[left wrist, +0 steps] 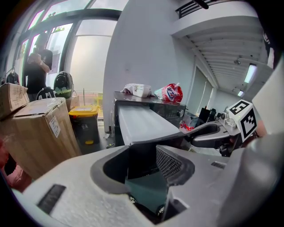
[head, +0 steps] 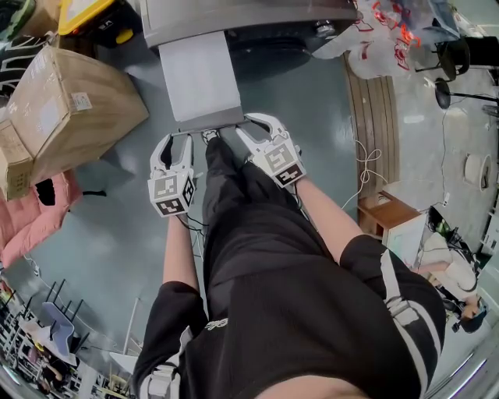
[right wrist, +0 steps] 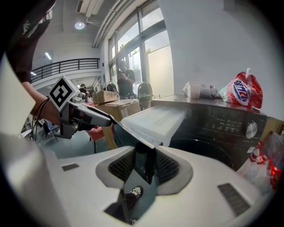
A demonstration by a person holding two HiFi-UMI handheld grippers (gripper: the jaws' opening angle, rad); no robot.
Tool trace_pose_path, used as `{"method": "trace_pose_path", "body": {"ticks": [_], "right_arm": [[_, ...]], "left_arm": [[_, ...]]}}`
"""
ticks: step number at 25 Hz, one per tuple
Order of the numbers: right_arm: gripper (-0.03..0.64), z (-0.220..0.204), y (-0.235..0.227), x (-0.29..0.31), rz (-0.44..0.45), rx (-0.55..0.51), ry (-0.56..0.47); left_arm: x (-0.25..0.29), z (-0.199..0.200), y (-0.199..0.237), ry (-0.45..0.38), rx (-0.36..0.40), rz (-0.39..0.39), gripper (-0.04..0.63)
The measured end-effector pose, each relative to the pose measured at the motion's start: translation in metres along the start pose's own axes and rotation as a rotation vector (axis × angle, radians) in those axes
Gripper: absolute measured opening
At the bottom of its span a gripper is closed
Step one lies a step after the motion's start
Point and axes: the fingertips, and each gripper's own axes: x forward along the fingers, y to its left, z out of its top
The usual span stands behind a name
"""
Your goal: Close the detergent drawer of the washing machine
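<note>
1. Under me lies a grey-green floor point(head: 117, 203) (smooth, a little glossy).
2. On it at my left stands a big cardboard box point(head: 66, 109), with a yellow-lidded bin point(left wrist: 84, 122) beyond it.
3. Ahead stands the washing machine point(head: 234, 15); a red-and-white bag point(right wrist: 243, 91) lies on its top.

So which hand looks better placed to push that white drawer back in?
Right, probably: the right gripper's fingers pinch the front lip of the white pulled-out detergent drawer; the left gripper waits at the other corner, grip unclear.
</note>
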Motion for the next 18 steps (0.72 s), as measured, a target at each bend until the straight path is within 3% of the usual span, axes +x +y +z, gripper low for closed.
{"method": "trace_pose_path", "body": {"ticks": [18], "right_arm": [[0.137,0.012,-0.015,0.013,-0.012,-0.002,-0.001]], "left_arm": [[0.015,0.014,0.009,0.013,0.005,0.002,0.193]]}}
